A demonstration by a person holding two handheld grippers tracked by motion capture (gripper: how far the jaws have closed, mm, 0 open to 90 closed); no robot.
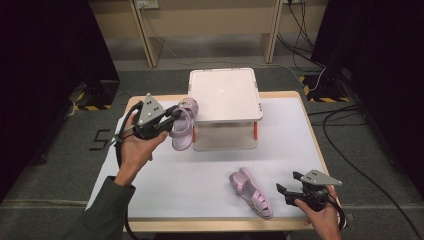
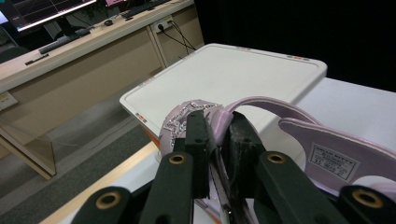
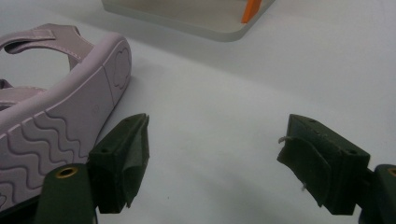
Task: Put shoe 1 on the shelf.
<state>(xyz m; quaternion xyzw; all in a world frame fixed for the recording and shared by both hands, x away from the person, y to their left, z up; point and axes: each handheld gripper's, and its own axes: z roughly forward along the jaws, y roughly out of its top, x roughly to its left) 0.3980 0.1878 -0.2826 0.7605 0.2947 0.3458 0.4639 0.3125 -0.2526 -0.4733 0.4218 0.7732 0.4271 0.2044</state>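
My left gripper [image 1: 176, 114] is shut on the strap of a lilac sandal [image 1: 183, 125], which hangs in the air just left of the white lidded box [image 1: 225, 92]. In the left gripper view the jaws pinch the sandal's [image 2: 336, 156] straps, with the box lid [image 2: 224, 74] right behind. A second lilac sandal [image 1: 251, 192] lies on its side on the white table cover near the front edge. My right gripper [image 1: 288, 183] rests open just right of it, nothing between its fingers. The right gripper view shows that sandal's sole [image 3: 51, 126] beside the left jaw.
The box stands at the back middle of the table [image 1: 300, 130] on a clear base with orange clips [image 1: 255, 131]. Cables run over the floor at the right. A desk with monitors [image 2: 56, 42] stands beyond the table.
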